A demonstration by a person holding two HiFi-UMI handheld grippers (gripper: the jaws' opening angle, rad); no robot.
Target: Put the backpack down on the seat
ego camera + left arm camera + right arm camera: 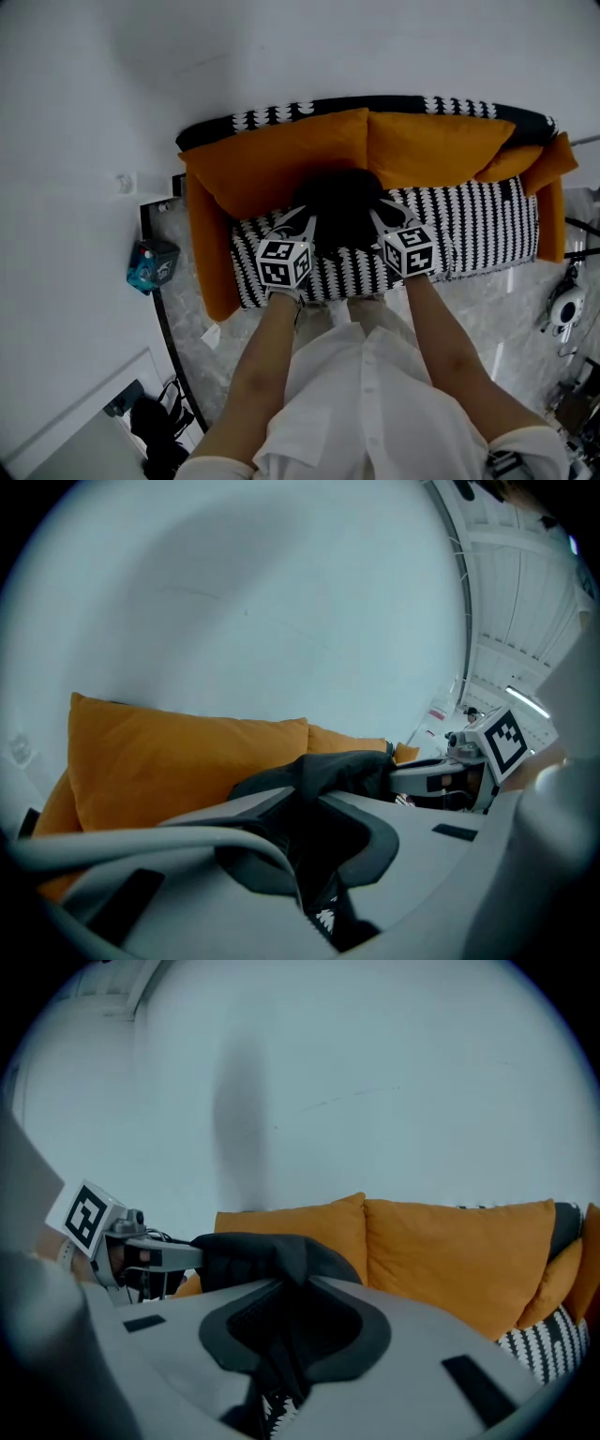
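Black backpack (342, 208) lying on the black-and-white patterned sofa seat (487, 225), against the orange back cushions (272, 159) and between the two grippers. Left gripper (306, 794): jaws closed, pinching the backpack's fabric. Right gripper (292, 1281): jaws close together, with a fold of the same fabric pinched between them.

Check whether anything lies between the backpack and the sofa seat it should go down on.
Nothing visible does: the patterned seat around the backpack is bare, and the orange cushions stand behind it.
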